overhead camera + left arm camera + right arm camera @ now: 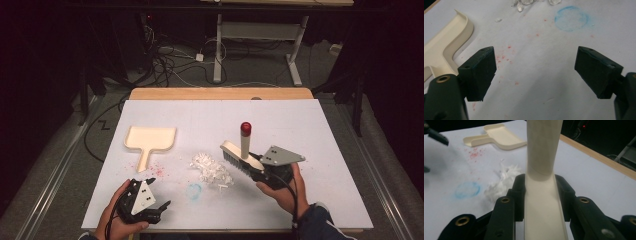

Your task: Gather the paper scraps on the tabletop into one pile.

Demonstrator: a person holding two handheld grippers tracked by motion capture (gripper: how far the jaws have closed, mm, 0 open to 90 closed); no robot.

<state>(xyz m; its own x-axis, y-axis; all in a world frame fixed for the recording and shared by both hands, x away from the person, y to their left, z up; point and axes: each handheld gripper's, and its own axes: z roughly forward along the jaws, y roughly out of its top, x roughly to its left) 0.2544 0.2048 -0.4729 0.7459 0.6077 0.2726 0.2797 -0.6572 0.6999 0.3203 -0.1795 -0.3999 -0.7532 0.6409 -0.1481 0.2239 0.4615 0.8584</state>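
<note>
**Two grippers at the table, one pinching a brush beside a heap of white scraps**

Two grippers are working over the white sheet (280, 125) that is covering the table. The right gripper (260, 172), held in the person's right hand (282, 192) toward the near right part of the table, is pinching the cream brush (240, 157) by its body; in the right gripper view its jaws are pressing on both flanks of the cream body (541, 210), with the round handle rising straight ahead between them. From above, the brush handle is standing up with a red cap (245, 127) at its top, and the dark bristles (231, 159) are pointing down toward the sheet, just beside the heap of white shredded scraps (212, 169) lying near the middle of the table, slightly toward the near edge.

The left gripper (155, 197), held in the left hand (117, 222) at the near left corner, is staying spread with nothing between its jaws; in the left gripper view they are standing wide apart over bare sheet dotted with red specks (504, 58).

A cream dustpan (150, 140) is lying flat toward the left edge of the table, its handle pointing at the near edge, well apart from the brush. A faint blue ring mark (194, 190) is showing on the sheet between the two grippers, near the scraps.
</note>
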